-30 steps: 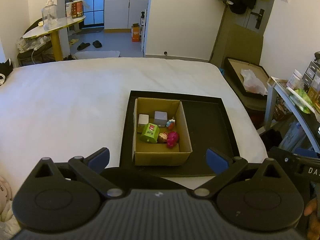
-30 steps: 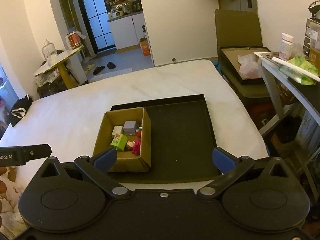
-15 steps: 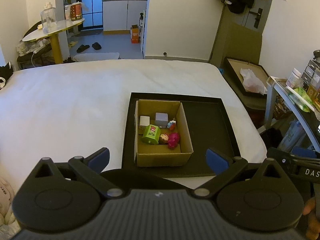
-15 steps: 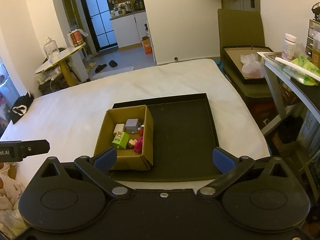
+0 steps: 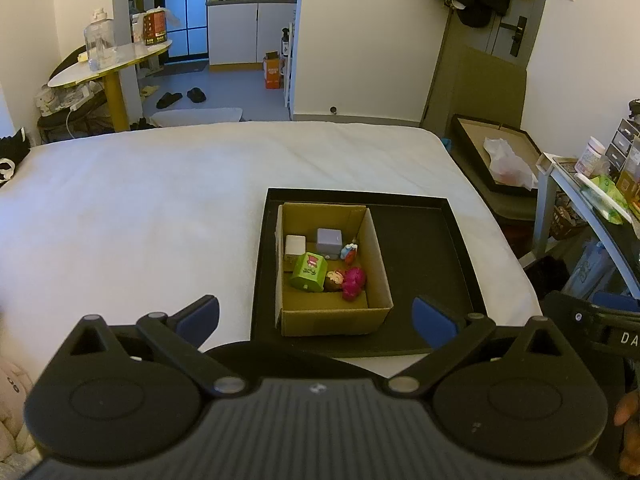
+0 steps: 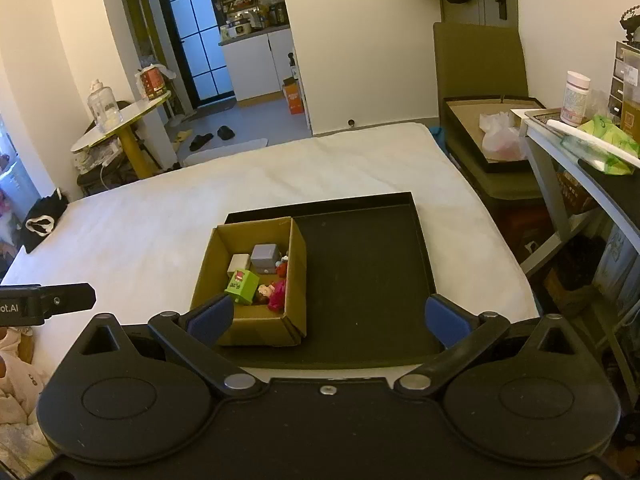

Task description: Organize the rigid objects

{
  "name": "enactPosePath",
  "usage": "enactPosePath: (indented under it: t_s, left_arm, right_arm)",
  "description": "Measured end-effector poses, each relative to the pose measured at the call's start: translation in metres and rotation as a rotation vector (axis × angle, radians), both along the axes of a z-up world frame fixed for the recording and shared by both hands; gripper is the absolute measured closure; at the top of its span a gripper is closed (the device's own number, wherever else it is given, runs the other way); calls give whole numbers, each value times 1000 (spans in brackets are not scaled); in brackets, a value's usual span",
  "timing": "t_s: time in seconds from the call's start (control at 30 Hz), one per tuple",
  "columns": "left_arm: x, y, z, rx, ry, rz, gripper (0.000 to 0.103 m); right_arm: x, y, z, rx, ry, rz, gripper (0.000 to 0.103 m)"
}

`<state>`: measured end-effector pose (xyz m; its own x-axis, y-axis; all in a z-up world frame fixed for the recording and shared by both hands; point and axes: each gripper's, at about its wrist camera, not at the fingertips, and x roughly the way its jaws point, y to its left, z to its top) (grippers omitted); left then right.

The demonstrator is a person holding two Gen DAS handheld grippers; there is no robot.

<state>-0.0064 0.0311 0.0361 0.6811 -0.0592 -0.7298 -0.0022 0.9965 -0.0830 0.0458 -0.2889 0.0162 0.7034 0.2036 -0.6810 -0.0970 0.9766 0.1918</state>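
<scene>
**Both tools released, toys dead ahead in the box**

Nearest, the left tool (image 5: 316,314) and right tool (image 6: 326,318) hang spread wide, gripping nothing. Beyond, at 12 o'clock from the left tool and 11 o'clock from the right, the cardboard box (image 5: 332,322) holds the toys on the black tray (image 6: 368,280). The left tool looks better lined up. The bed (image 5: 160,200) stretches farther.

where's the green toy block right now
In both wrist views the green block lies inside the cardboard box on the black tray's left side.
</scene>
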Motion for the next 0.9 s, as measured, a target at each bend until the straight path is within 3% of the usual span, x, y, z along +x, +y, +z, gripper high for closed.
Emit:
enactPosePath:
  t_s: [0.9]
  left_arm:
    - [3, 0, -3, 23, 3, -11, 1]
  right_arm:
    - [1, 1, 0, -4, 1, -1, 0]
